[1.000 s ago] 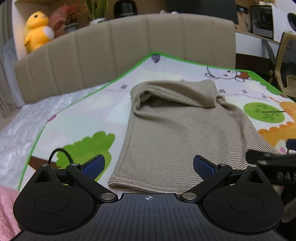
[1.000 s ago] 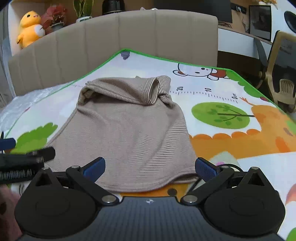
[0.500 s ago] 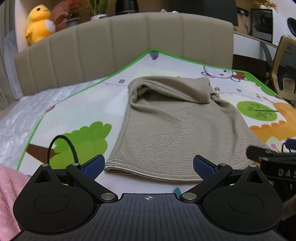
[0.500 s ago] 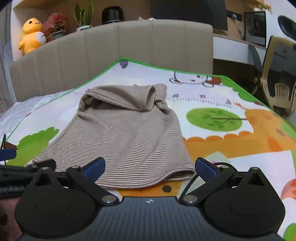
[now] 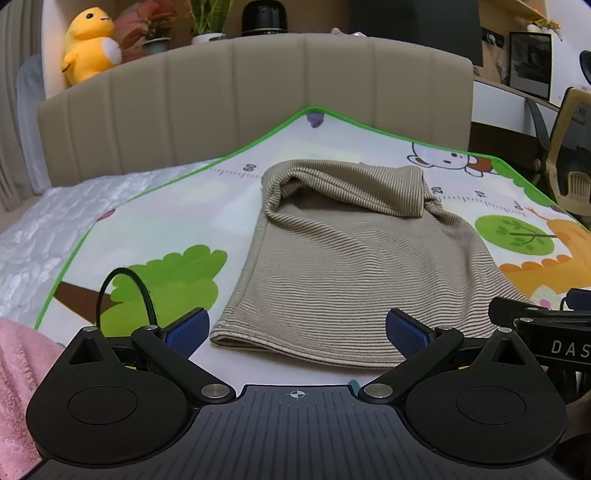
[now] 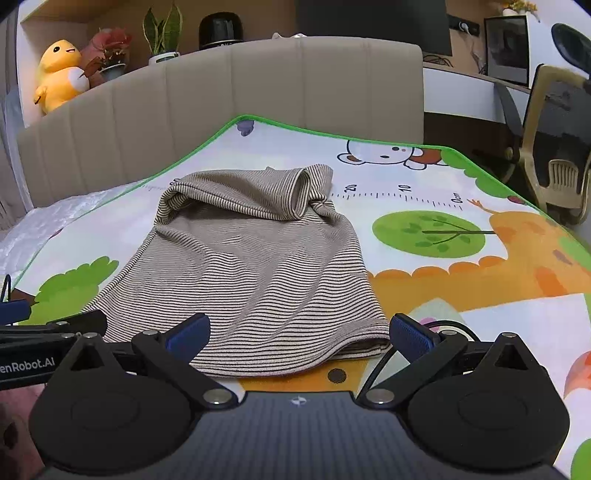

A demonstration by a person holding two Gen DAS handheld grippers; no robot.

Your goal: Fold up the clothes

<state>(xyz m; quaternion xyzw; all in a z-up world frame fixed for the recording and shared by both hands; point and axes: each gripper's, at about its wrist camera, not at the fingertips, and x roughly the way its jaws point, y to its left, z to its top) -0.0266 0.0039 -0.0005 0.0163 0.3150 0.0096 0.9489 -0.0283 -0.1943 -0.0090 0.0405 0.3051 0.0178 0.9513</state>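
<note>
At the far left, a yellow plush duck (image 5: 90, 40) sits on the shelf behind the beige padded headboard (image 5: 255, 99), with potted plants (image 6: 162, 31) just to its right. Nearer you on that side, a white quilted cover (image 5: 40, 236) shows beside the cartoon play mat (image 5: 159, 221), whose green border runs along its edge.

Your left gripper (image 5: 295, 332) has its blue-padded fingers (image 5: 186, 330) spread wide, holding nothing, poised just short of the near hem of the striped beige top (image 5: 343, 266). The top lies in the middle of the mat, its far end rolled back over itself into a loose fold.

Your right gripper (image 6: 297, 334) is likewise spread wide and empty; its left pad overlaps the hem in view, though contact cannot be told. The two grippers sit side by side along that near hem.

At the far right, a desk chair (image 6: 557, 147) stands off the bed.
</note>
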